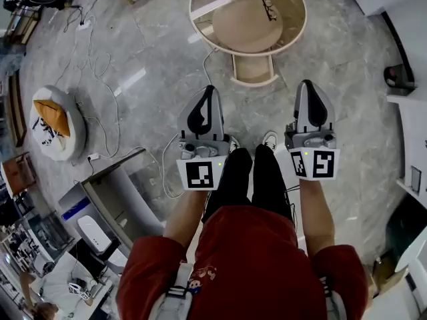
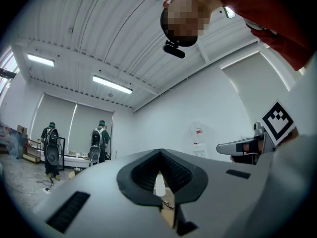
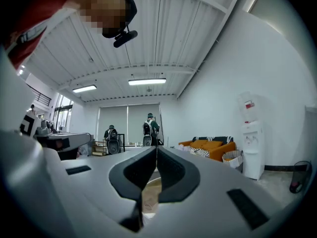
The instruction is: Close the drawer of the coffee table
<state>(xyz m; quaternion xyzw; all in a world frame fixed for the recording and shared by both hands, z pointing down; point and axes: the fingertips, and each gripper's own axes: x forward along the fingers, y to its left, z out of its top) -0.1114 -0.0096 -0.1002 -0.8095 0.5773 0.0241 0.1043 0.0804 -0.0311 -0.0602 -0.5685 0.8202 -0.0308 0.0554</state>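
The round beige coffee table (image 1: pixel 200 20) stands on the grey floor ahead of me in the head view. Its drawer (image 1: pixel 253 72) sticks out of the near side toward me. A pair of glasses (image 1: pixel 269 9) lies on the tabletop. My left gripper (image 1: pixel 209 89) and right gripper (image 1: pixel 307 84) are held side by side above the floor, short of the drawer and apart from it. Both are shut with nothing between the jaws. In the right gripper view, a strip of the beige table (image 3: pixel 150 191) shows through the gap below the closed tips (image 3: pixel 156 148). The left gripper (image 2: pixel 159 151) points across the room.
A white round cushion with an orange pillow (image 1: pixel 57 122) lies at the left, with cables (image 1: pixel 100 65) trailing over the floor. A grey cabinet (image 1: pixel 113 199) stands at the lower left, white furniture (image 1: pixel 413 132) at the right. Far off are several people, an orange sofa (image 3: pixel 210 147) and a water dispenser (image 3: pixel 252 143).
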